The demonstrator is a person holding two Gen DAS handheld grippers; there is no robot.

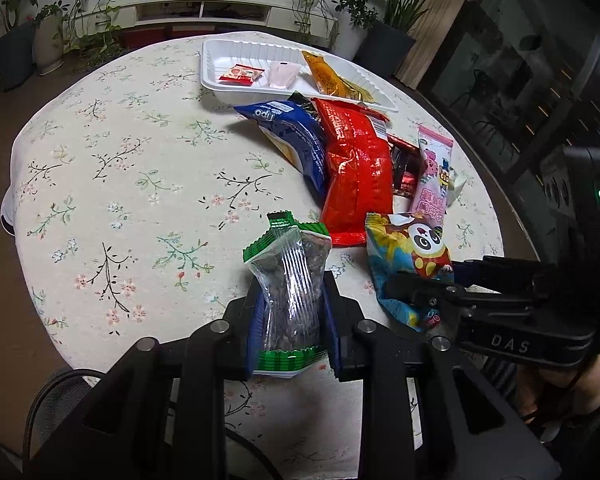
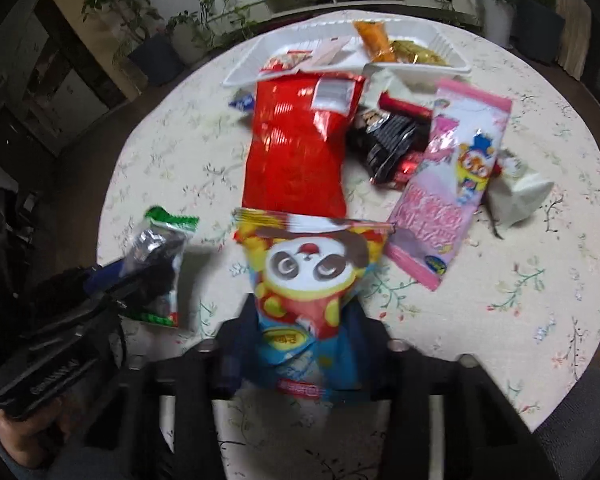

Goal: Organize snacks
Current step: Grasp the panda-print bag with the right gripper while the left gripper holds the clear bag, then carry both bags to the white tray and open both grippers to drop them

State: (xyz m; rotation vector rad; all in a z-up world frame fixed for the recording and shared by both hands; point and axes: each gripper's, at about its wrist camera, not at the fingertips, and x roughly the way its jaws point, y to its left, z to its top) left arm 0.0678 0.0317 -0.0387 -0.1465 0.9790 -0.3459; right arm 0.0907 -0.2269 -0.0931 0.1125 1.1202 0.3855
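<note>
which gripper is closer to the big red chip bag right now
Right. The right gripper, with the panda bag between its fingers, sits just below the red chip bag. The left gripper, holding the green-edged packet, is off to that bag's left.

Whole right wrist view smeared with motion blur, print on the panda snack bag (image 2: 308,280) unreadable. Blue Tipo bag (image 2: 242,102) almost fully buried behind the red chip bag (image 2: 300,140) there. Dark wrappers (image 1: 404,164) wedged between red bag and pink packet (image 1: 434,172), too covered to identify. Small packets in the white tray (image 1: 220,80) too tiny to read.
</note>
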